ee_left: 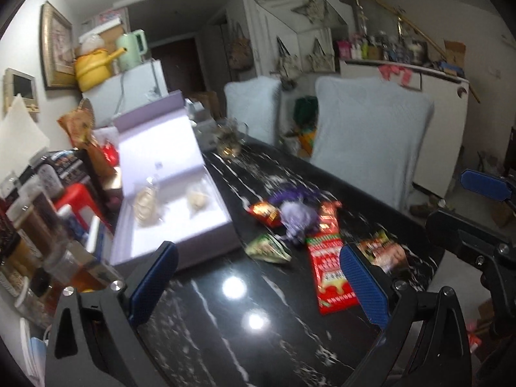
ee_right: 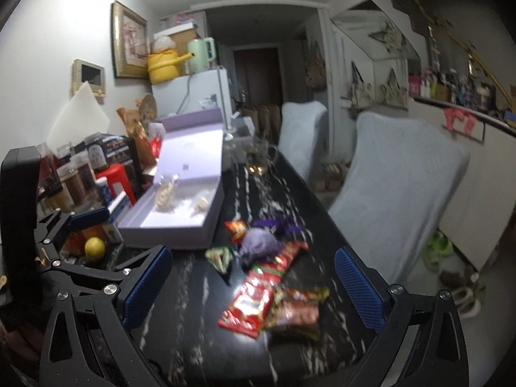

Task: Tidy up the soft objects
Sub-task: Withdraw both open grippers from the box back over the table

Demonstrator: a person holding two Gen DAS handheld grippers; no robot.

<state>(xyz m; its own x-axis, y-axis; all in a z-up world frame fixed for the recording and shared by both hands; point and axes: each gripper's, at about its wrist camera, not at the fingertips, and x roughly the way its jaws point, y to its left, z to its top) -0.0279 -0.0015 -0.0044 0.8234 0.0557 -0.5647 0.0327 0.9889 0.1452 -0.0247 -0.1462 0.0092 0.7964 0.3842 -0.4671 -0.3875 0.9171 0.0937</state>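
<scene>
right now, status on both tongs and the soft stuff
Left tongs open, empty. Right tongs open, empty. Purple pouch amid snack packets on table, beside open box. Path clear.

Likely home dining room, covered chairs (ee_left: 371, 135), kettle (ee_left: 130, 48)

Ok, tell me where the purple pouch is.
The purple pouch lies mid-table among the snack packets, between the green packet on its left and the red packet, right of the open box.
</scene>
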